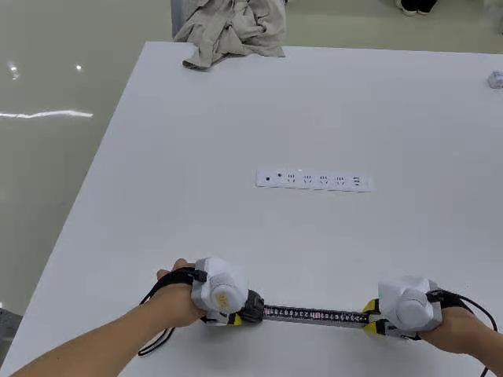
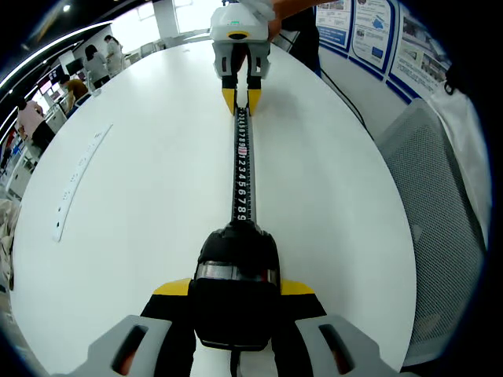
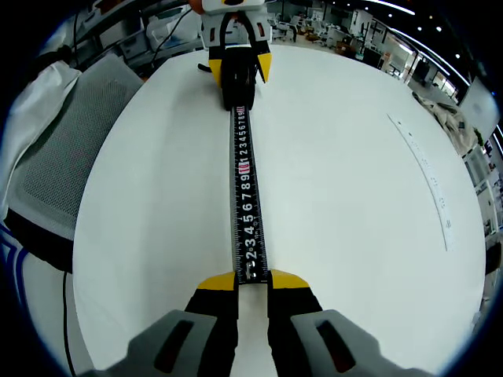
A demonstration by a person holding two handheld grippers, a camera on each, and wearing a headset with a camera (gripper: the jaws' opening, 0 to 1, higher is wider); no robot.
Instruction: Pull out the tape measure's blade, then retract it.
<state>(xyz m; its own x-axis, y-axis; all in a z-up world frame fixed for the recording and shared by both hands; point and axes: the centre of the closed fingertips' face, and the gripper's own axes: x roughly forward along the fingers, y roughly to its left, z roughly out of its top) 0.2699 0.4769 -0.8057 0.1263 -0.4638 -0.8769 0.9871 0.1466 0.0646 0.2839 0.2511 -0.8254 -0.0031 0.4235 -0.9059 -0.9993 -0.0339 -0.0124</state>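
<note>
The black tape measure case (image 1: 250,306) (image 2: 236,271) lies at the table's near edge, clamped in my left gripper (image 1: 236,316) (image 2: 236,287). Its black numbered blade (image 1: 314,316) (image 2: 242,169) (image 3: 245,204) runs out flat along the table to the right. My right gripper (image 1: 369,317) (image 3: 251,276) is shut on the blade's tip. In the left gripper view the right gripper (image 2: 240,98) sits at the blade's far end. In the right gripper view the case (image 3: 236,75) sits at the far end, between the left gripper's yellow-tipped jaws.
A white power strip (image 1: 313,180) (image 2: 76,179) (image 3: 428,181) lies mid-table, beyond the blade. A crumpled beige cloth (image 1: 229,27) rests at the table's far edge. A small white object (image 1: 495,79) sits at the far right. A grey mesh chair back (image 2: 440,220) (image 3: 71,149) stands beside the table.
</note>
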